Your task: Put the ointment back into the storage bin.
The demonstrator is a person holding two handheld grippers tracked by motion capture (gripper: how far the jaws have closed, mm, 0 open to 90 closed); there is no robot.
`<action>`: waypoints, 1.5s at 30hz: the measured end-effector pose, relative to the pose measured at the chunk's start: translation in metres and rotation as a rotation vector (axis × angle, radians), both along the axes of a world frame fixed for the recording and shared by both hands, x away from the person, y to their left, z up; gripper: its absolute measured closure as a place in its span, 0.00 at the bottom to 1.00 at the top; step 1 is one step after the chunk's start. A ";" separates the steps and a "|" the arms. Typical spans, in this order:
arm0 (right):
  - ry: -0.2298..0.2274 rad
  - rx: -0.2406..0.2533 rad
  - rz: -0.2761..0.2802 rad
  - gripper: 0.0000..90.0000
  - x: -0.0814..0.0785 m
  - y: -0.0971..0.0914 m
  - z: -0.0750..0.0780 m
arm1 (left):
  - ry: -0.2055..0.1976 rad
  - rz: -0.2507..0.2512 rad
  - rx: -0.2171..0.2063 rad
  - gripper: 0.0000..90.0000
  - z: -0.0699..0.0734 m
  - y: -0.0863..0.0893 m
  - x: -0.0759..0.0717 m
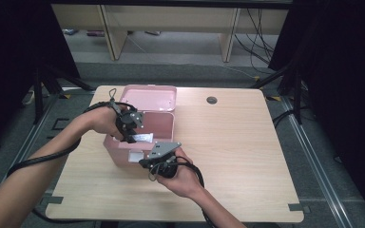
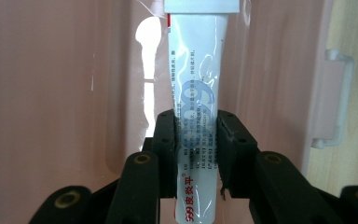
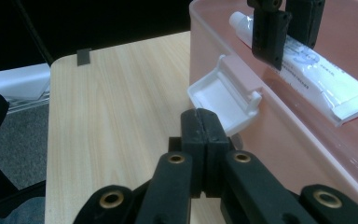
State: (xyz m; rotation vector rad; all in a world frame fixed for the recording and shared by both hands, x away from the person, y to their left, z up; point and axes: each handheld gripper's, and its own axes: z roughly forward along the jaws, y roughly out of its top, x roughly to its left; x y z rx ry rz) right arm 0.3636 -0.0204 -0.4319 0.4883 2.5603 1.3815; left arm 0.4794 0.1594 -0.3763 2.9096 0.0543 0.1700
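While the left gripper [image 1: 132,129] hangs over the open pink box [image 1: 161,124], its jaws are clamped on a white tube [image 2: 196,116] of what looks like toothpaste or ointment, pinching it across its width so the flat crimped end points ahead of the jaws toward the box floor. That grip near the middle of the tube seems chosen to keep it from swinging as it goes in. In the right gripper view the tube [image 3: 307,65] lies slanted inside the box wall [image 3: 279,121], its cap end toward the far side and its crimped end nearer; whether it already rests on the bottom I cannot tell.

The right gripper [image 3: 200,121] has its jaws pressed fully together with nothing between them, parked on the table [image 1: 247,156] just near of the box front, beside the white latch [image 3: 226,100] that hangs open there (likely waiting to steady the box or work that latch). The box lid [image 1: 151,97] lies flipped back on the far side. Apart from the tube, I see nothing else inside the box.
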 end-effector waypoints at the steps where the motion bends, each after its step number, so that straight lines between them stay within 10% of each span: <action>1: 0.000 0.001 0.000 1.00 0.000 0.000 0.000 | -0.003 -0.001 0.004 0.78 -0.002 0.000 0.001; 45: -0.004 0.014 -0.003 1.00 0.002 0.004 0.002 | 0.044 0.009 0.037 0.78 -0.030 -0.003 0.007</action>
